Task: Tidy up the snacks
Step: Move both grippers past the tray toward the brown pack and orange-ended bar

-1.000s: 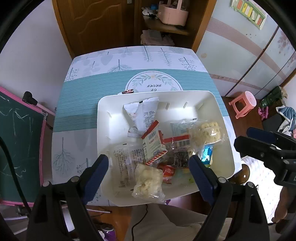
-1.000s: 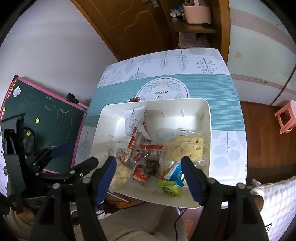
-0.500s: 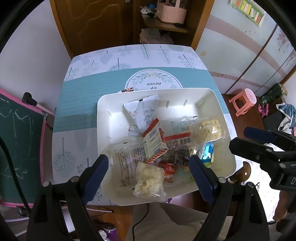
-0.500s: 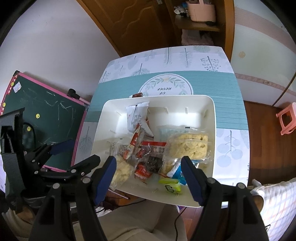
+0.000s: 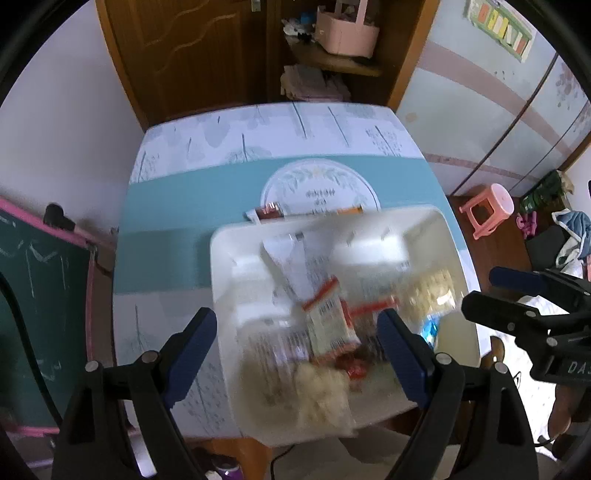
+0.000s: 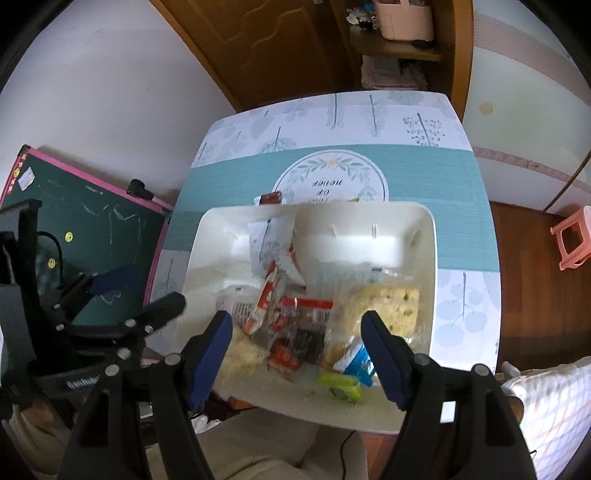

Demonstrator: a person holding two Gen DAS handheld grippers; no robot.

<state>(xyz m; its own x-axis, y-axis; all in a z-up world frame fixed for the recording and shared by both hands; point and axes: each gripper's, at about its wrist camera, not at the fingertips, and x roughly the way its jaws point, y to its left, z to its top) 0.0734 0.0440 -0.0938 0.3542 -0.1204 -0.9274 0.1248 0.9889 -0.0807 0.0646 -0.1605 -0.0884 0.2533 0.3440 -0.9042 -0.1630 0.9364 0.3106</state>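
Note:
A white tray (image 5: 218,266) (image 6: 430,254) at the near edge of the table holds several snack packets. Among them are a red-and-white packet (image 5: 330,321), a tall white packet (image 6: 264,240), a clear bag of yellow crackers (image 6: 384,306), a blue packet (image 6: 356,360) and a pale puffed-snack bag (image 5: 321,391). A small brown bar (image 5: 269,212) (image 6: 269,198) lies on the cloth just behind the tray. My left gripper (image 5: 295,317) hangs open above the tray's left half, holding nothing. My right gripper (image 6: 295,319) hangs open above the middle of the pile, also holding nothing. The left wrist view is blurred.
The table wears a teal and white leaf-print cloth (image 6: 443,177). A green chalkboard with a pink frame (image 6: 74,221) leans at the left, and a pink stool (image 5: 487,206) stands on the floor at the right. A wooden door and a shelf with a pink basket (image 5: 347,33) are behind.
The left gripper has shifted, so the tray now sits lower and further right in its blurred view. The right gripper has drifted only slightly. Both jaws keep the same width.

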